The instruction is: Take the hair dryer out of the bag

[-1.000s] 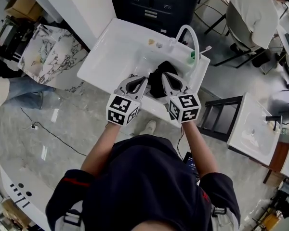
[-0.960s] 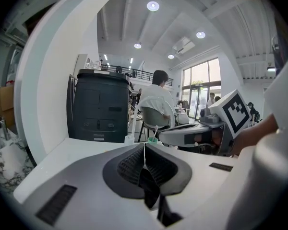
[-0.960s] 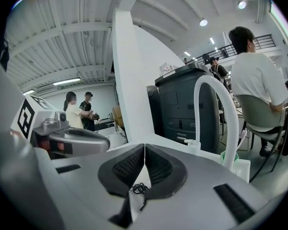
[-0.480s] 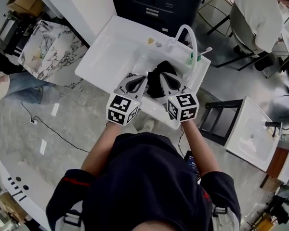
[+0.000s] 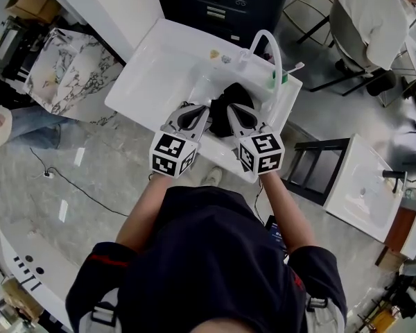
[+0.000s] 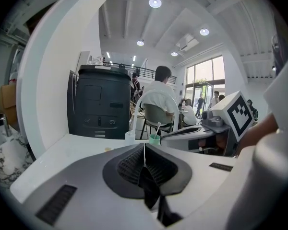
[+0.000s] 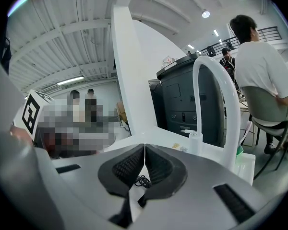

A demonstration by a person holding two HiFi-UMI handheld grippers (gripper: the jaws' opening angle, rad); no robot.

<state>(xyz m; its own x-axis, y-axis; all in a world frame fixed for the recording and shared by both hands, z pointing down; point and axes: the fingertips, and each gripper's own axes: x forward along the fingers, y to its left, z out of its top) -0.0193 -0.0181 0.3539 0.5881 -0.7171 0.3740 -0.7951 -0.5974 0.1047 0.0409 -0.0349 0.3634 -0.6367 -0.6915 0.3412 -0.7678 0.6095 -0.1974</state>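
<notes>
A black bag [image 5: 230, 101] lies crumpled in the basin of a white sink [image 5: 156, 68]. The hair dryer itself is hidden. My left gripper [image 5: 205, 109] reaches to the bag's near left edge and my right gripper [image 5: 231, 111] to its near right edge. In the left gripper view the left gripper [image 6: 144, 157] is shut, and dark fabric [image 6: 151, 195] fills the gap below its pads; whether it is pinched I cannot tell. The right gripper [image 7: 144, 159] is shut too. Through the gap under its pads I see white basin and a loop of black cord [image 7: 143, 180].
A white arched faucet [image 5: 272, 44] rises at the sink's far right beside a green cup [image 5: 278, 82] with a toothbrush. A dark cabinet [image 5: 222, 2] stands behind. A person sits on a chair [image 5: 364, 16] at upper right. A second sink [image 5: 364, 186] stands to the right.
Both grippers have stayed shut at the bag's near edge. Only the head view has shifted a little.
</notes>
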